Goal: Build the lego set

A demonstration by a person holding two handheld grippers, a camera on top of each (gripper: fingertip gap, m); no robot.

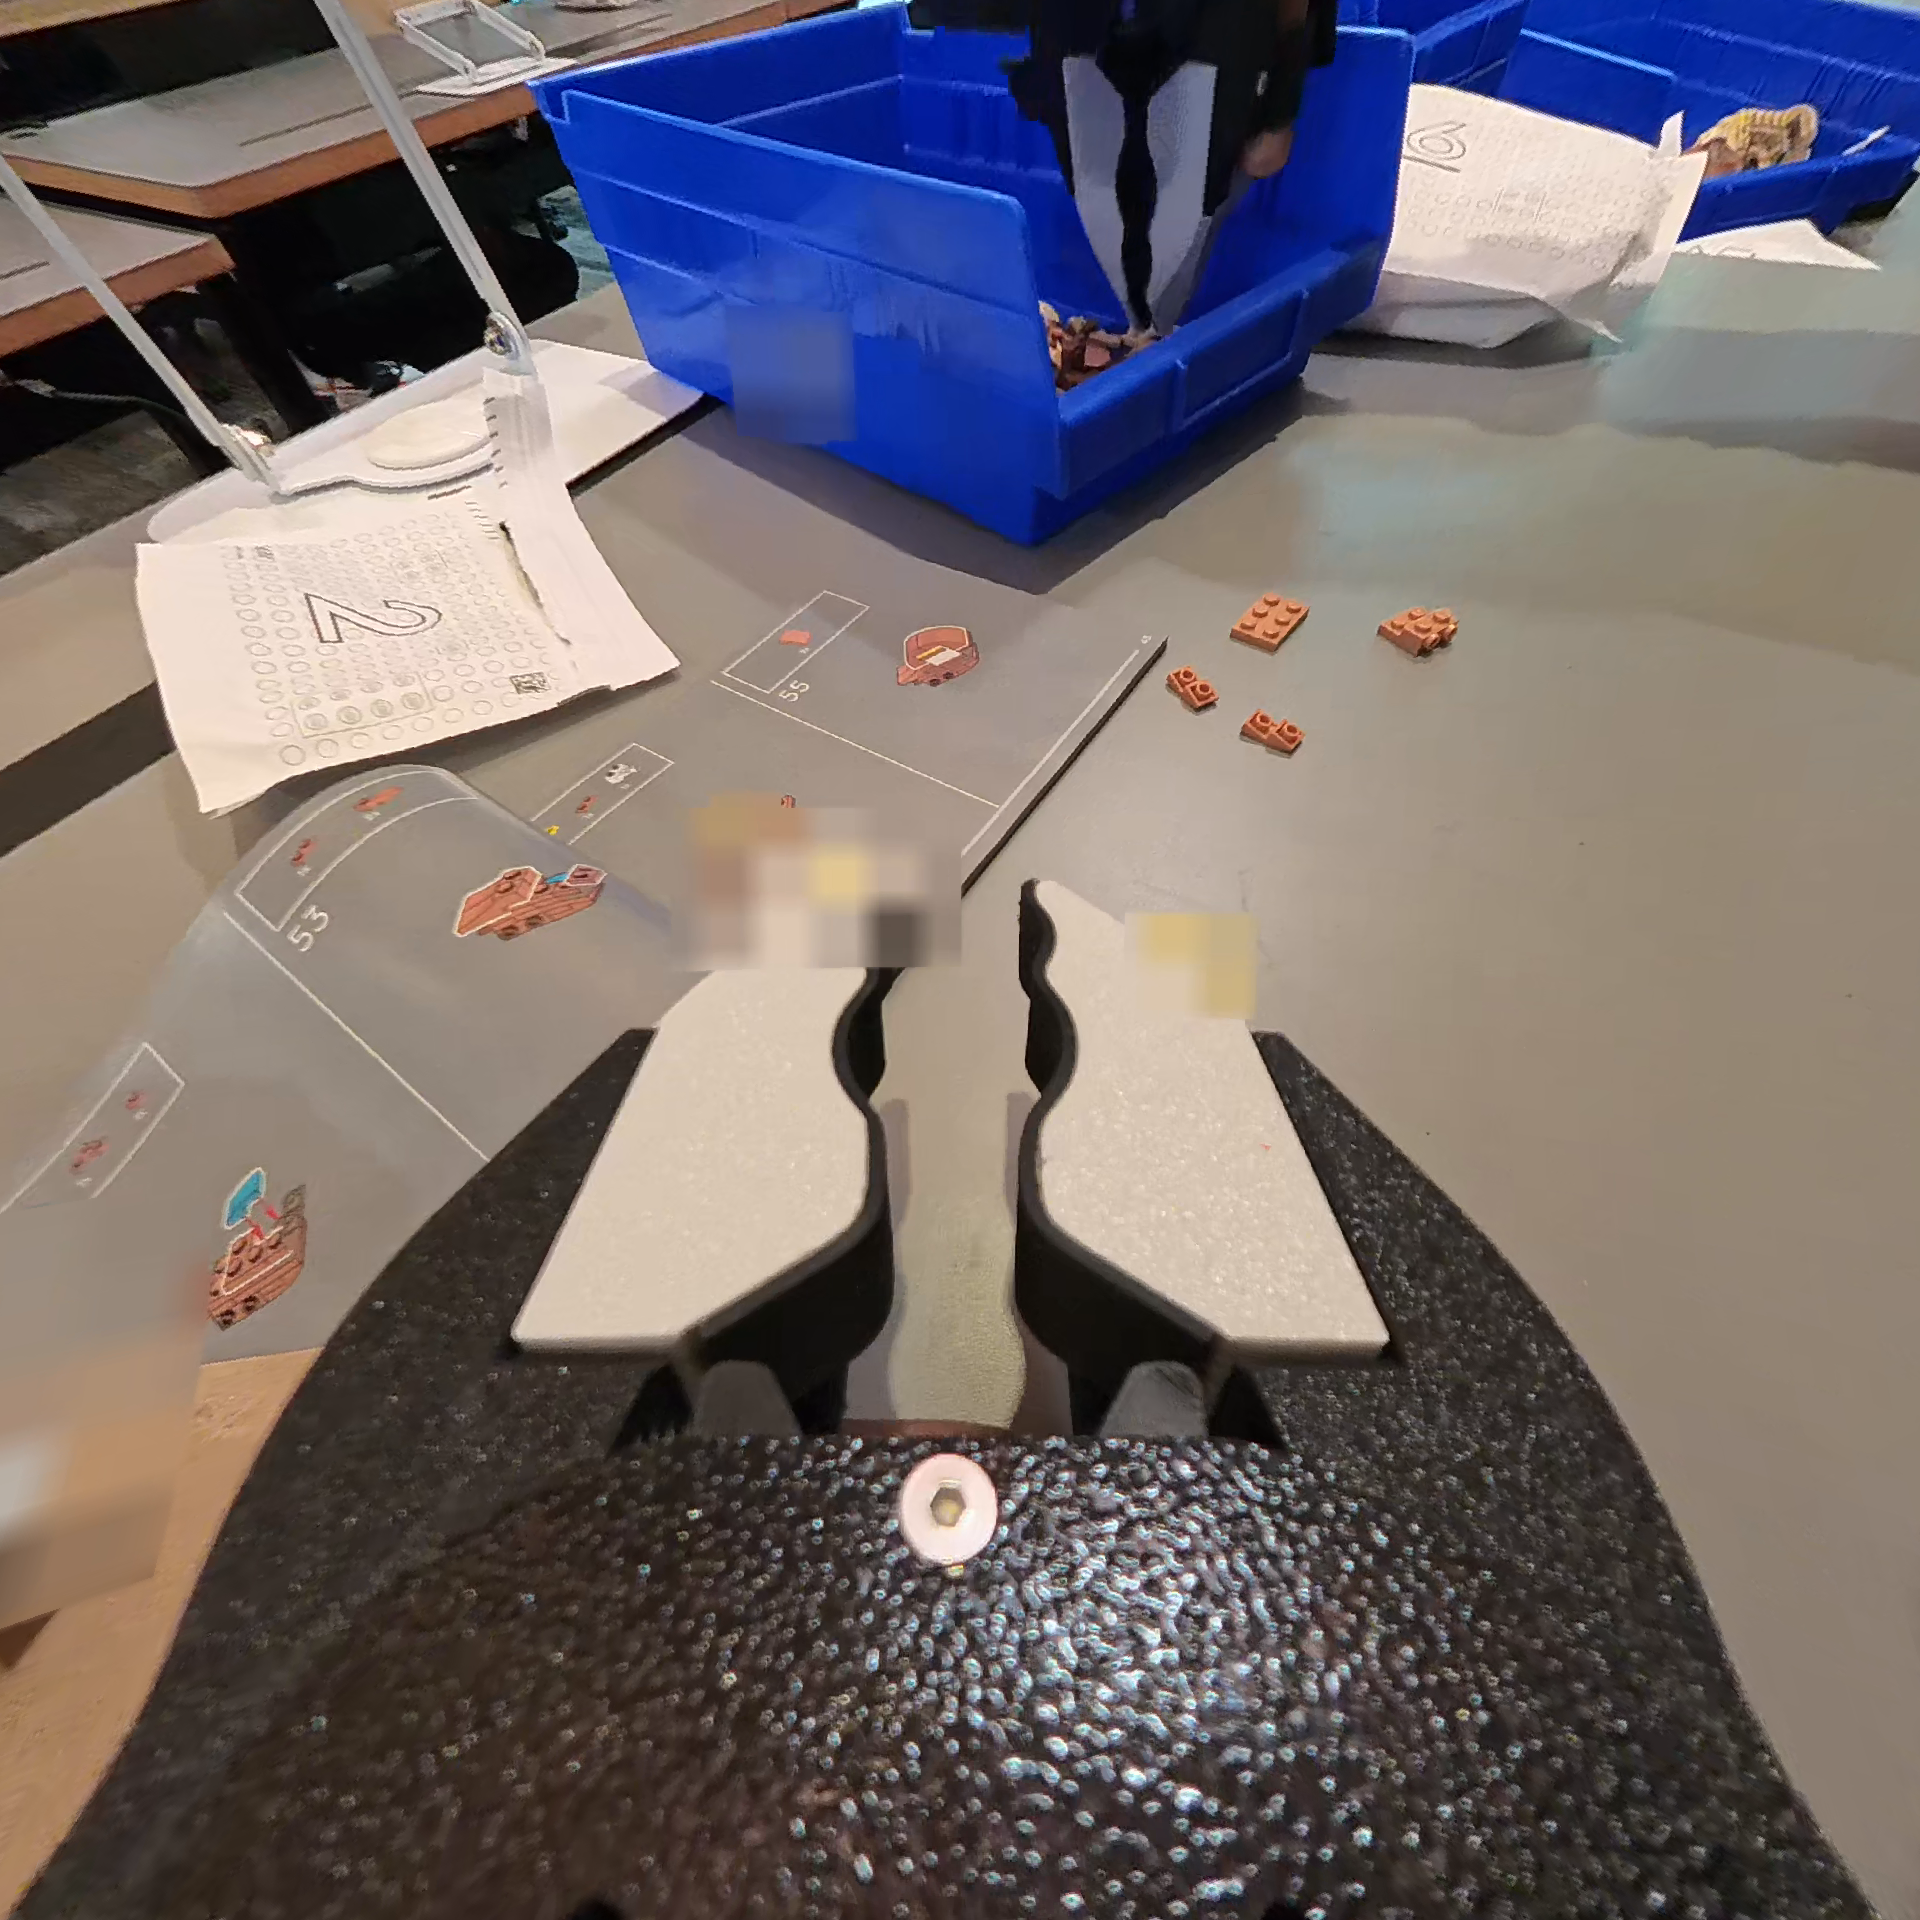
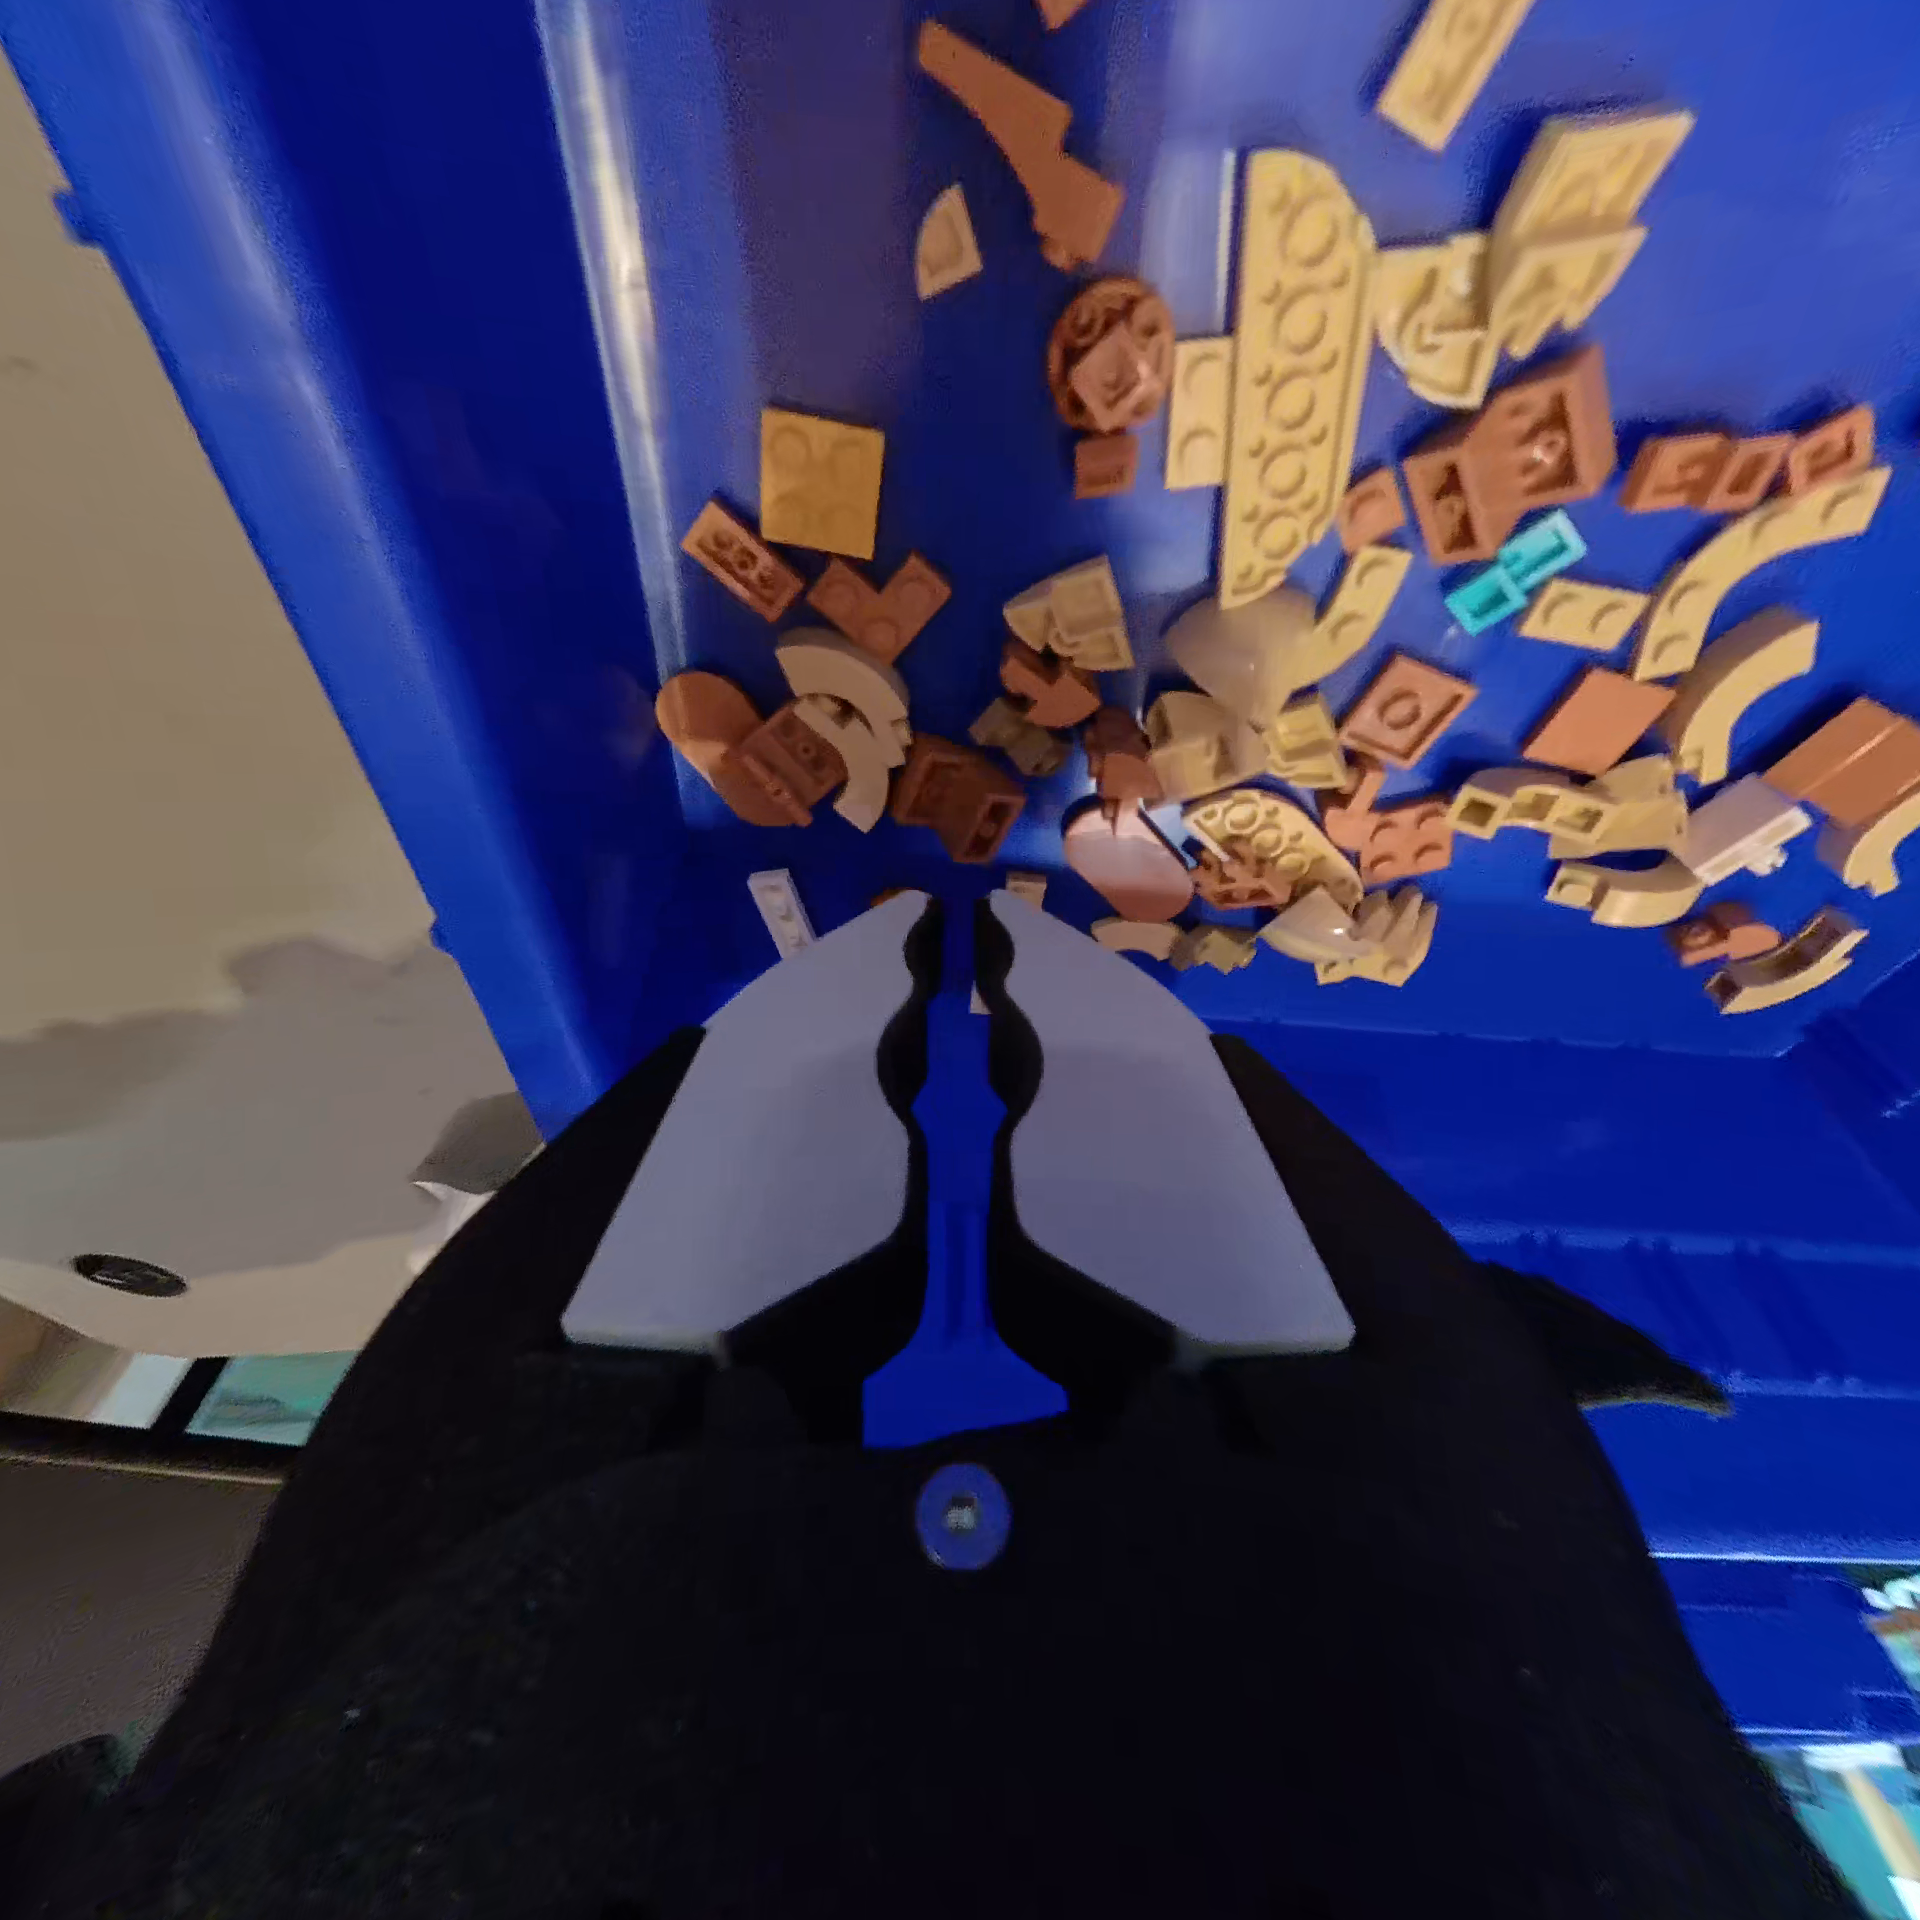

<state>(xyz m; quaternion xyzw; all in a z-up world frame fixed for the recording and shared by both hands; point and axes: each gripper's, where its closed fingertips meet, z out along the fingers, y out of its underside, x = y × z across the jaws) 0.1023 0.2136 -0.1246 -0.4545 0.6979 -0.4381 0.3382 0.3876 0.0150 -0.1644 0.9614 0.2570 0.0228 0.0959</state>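
My left gripper hovers over the open instruction booklet on the grey table. It is open with nothing between its fingers; a blur patch hides its left tip. Several small brown bricks lie on the table to the right: a flat plate, a studded piece and two small ones. My right gripper is down inside the blue bin, at the edge of a heap of brown and tan bricks. Its jaws are almost closed; a thin slit shows only bin floor. It also shows in the left wrist view.
A white numbered paper bag lies left of the booklet, by a clear stand. Another paper bag and a second blue bin are at the back right. In the bin a small white plate lies left of the right fingertips. Left tips to right tips: about 35 centimeters. From either gripper's tips it is about 20 centimeters to the flat plate.
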